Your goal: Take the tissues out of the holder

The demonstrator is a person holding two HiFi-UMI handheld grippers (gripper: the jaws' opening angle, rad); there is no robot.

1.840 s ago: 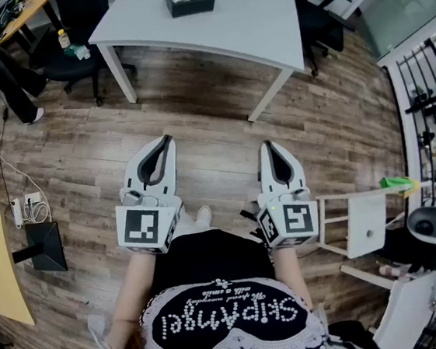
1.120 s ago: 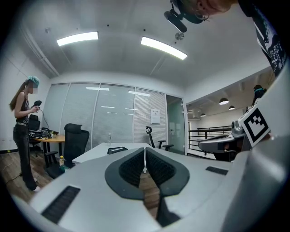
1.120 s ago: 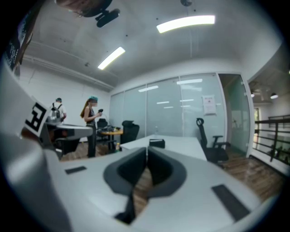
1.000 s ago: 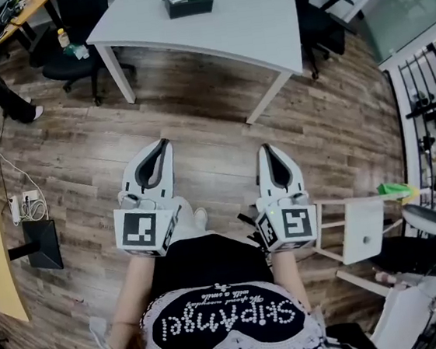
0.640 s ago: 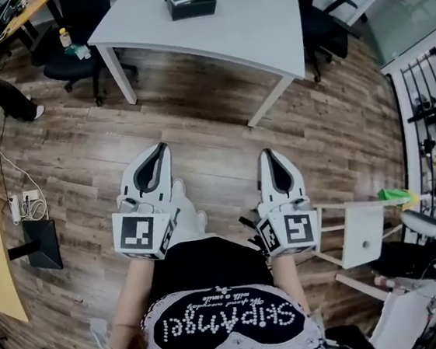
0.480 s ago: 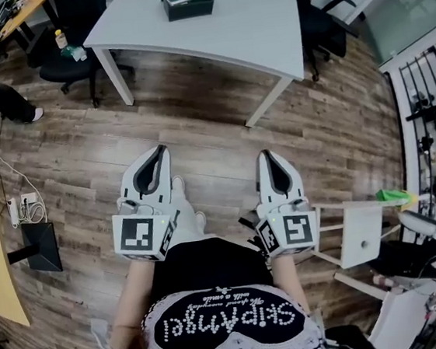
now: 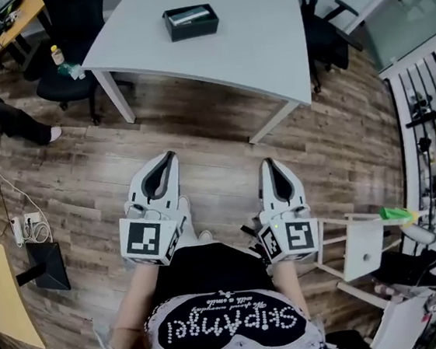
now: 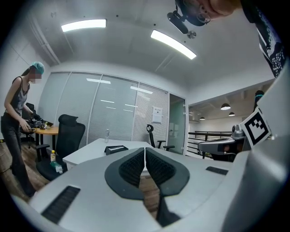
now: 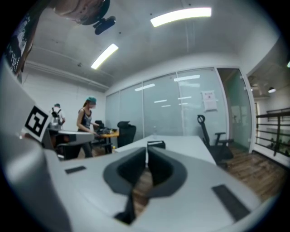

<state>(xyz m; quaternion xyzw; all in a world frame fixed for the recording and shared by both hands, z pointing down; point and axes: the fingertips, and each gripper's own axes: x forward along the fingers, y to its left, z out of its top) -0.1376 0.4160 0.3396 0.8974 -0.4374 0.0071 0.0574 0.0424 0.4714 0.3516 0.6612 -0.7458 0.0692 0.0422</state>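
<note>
The tissue holder (image 7: 191, 21) is a black open box with pale tissues inside, standing on the far part of a white table (image 7: 266, 43). It also shows small and distant in the left gripper view (image 8: 116, 149) and just over the jaw tips in the right gripper view (image 9: 156, 144). My left gripper (image 7: 171, 156) and right gripper (image 7: 270, 162) are held side by side over the wooden floor, well short of the table. Both point level toward it. On each, the jaws are pressed together with nothing between them.
Black office chairs stand at the table's left (image 7: 72, 65) and right (image 7: 325, 32). A person (image 8: 18, 122) works at a desk on the far left. A small white stand (image 7: 364, 251) is close on my right. A power strip with cables (image 7: 28, 226) lies on the floor at the left.
Both grippers and the view have moved forward across the floor toward the white table, which now sits lower and nearer in the head view. The jaws stayed shut.
</note>
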